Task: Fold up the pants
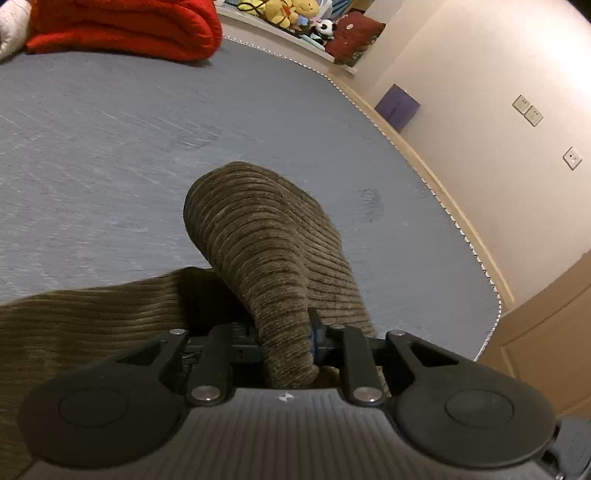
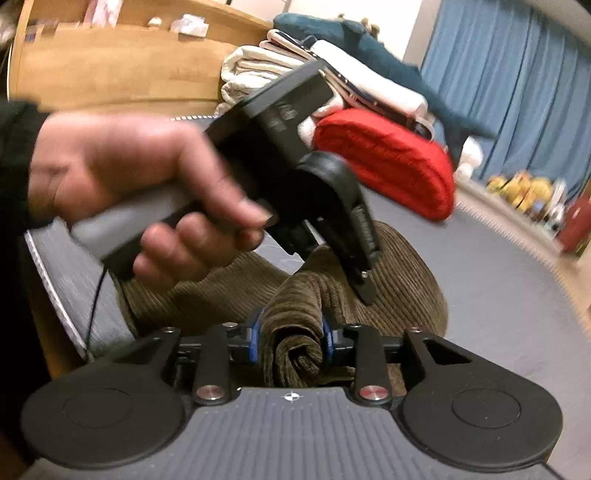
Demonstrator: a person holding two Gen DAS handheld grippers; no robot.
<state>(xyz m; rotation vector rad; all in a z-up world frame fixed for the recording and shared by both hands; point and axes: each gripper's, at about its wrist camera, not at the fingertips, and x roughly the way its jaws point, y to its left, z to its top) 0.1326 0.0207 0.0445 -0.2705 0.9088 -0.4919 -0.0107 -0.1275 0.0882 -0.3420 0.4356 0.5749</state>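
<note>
The pants (image 1: 258, 236) are olive-brown corduroy and lie on a grey bed surface (image 1: 110, 147). My left gripper (image 1: 286, 343) is shut on a bunched fold of the pants and holds it lifted above the bed. My right gripper (image 2: 291, 339) is shut on another rolled fold of the pants (image 2: 295, 325). In the right wrist view the left gripper (image 2: 354, 266), held by a hand (image 2: 129, 184), is just ahead and to the left, its fingers (image 2: 364, 280) down in the same fabric. The rest of the pants spreads over the bed below.
A folded red blanket (image 1: 122, 29) lies at the far side of the bed, also in the right wrist view (image 2: 388, 158). Stacked white and teal linens (image 2: 332, 74) lie behind it. Plush toys (image 1: 291, 13) line a ledge. A wall (image 1: 480, 110) runs along the bed's right edge.
</note>
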